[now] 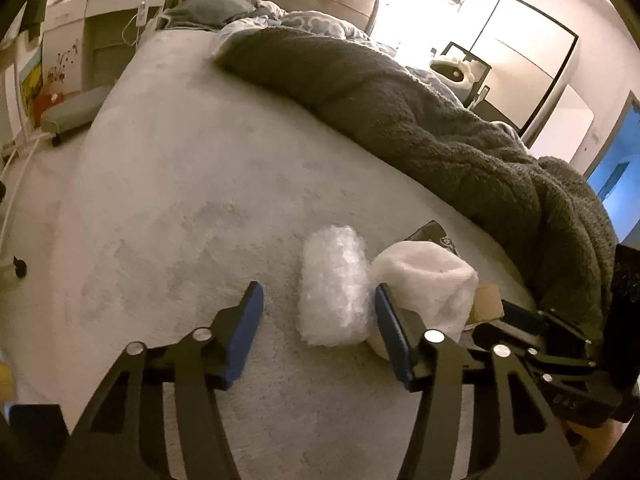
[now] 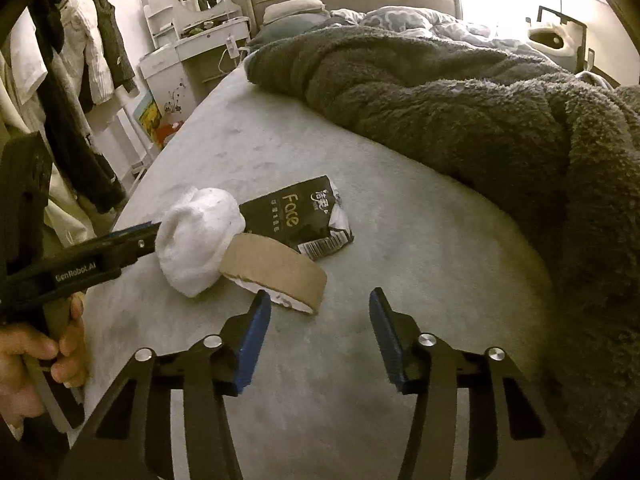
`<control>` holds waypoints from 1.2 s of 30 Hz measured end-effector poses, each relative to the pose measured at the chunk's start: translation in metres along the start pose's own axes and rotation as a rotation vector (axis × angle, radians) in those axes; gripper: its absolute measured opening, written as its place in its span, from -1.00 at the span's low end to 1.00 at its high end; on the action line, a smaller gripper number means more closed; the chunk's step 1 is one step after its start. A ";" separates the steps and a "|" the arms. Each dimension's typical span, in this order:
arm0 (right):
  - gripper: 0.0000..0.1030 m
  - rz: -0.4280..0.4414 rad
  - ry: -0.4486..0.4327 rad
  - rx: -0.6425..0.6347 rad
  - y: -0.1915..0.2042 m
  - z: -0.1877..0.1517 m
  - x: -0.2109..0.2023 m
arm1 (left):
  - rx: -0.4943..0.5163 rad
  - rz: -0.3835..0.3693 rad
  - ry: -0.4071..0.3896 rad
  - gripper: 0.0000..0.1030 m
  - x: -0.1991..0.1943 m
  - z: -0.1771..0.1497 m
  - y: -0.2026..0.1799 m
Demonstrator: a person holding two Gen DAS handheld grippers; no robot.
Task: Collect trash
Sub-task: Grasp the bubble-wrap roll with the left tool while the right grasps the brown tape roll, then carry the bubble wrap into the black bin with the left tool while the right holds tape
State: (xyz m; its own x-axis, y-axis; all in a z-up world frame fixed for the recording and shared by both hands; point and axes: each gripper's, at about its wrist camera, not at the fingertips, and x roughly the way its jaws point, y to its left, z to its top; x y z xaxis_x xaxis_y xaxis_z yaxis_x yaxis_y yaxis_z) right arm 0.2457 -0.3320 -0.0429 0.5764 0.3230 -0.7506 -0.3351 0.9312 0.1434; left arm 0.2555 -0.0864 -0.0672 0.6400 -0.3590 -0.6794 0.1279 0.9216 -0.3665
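Blue pads of the left gripper (image 1: 318, 334) straddle the bubble-wrap wad (image 1: 334, 286) on the bed (image 1: 180, 220); jaws part-closed, right pad at the wad's edge, left pad clear of it, nothing gripped. White tissue ball (image 1: 426, 286) sits touching the wad on its right. Suggest shifting the gripper right to centre the wad before squeezing, else the tissue gets pinched too. Right gripper (image 2: 320, 336) is half-open and empty over bare sheet, cardboard ring (image 2: 276, 266) just beyond its left pad; push forward and left to bracket it. Black "Face" wrapper (image 2: 298, 216) lies behind the ring, near the grey blanket (image 2: 460, 120).
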 end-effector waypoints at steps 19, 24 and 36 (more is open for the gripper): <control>-0.81 0.001 -0.009 -0.016 0.015 0.011 0.004 | 0.017 -0.032 0.005 -0.37 -0.005 -0.002 -0.001; -0.92 0.011 -0.017 -0.016 0.017 0.013 0.002 | 0.038 -0.017 -0.004 -0.38 -0.011 -0.002 -0.002; -0.95 0.025 -0.078 -0.013 0.028 0.028 -0.017 | 0.088 0.040 -0.059 -0.38 -0.043 0.004 0.010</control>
State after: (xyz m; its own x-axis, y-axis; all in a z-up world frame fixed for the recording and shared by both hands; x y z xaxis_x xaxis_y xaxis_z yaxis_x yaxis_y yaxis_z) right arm 0.2479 -0.3070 -0.0078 0.6243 0.3586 -0.6940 -0.3596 0.9206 0.1522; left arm 0.2320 -0.0614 -0.0387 0.6888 -0.3149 -0.6530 0.1655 0.9453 -0.2812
